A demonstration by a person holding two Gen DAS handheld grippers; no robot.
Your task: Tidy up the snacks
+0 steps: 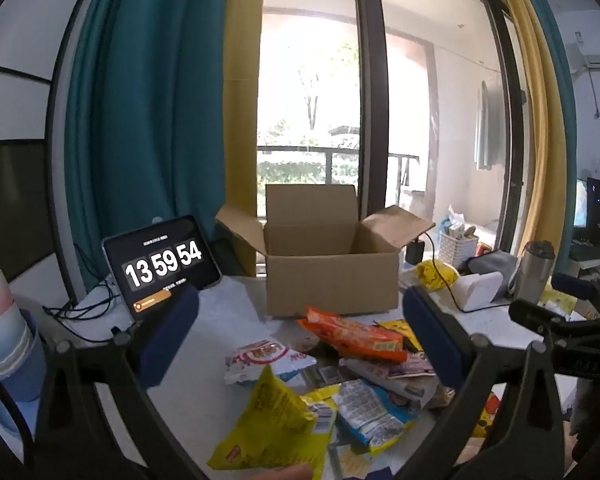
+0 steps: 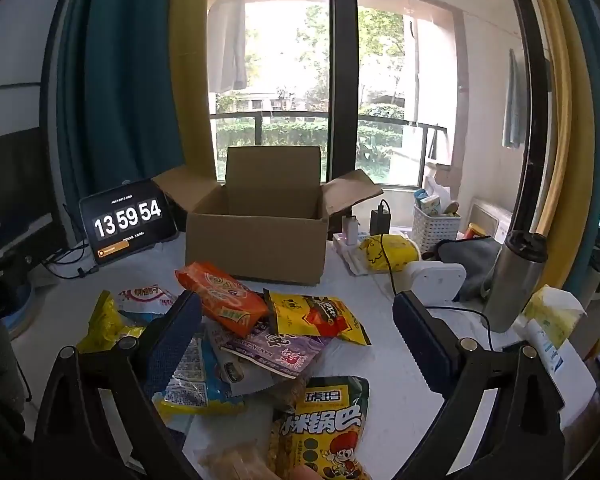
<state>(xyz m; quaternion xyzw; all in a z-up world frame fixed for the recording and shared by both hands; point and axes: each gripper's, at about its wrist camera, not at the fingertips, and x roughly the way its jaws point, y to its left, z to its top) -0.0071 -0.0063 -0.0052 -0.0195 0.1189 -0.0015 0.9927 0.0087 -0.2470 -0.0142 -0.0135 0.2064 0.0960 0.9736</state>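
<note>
Both tongs, left tongs [image 1: 300,332] and right tongs [image 2: 296,332], are wide apart, holding nothing, over the snack packs [image 2: 260,320] piled on the counter [image 2: 384,344]. The open cardboard box [image 2: 256,236] sits far behind.

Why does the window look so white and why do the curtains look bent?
In the left wrist view the window is blown out by bright daylight, so the trees wash to white; in the right wrist view the greenery shows better. The fisheye lens bows the curtains and frames at the edges of both views. The cardboard box stays sharp.
</note>
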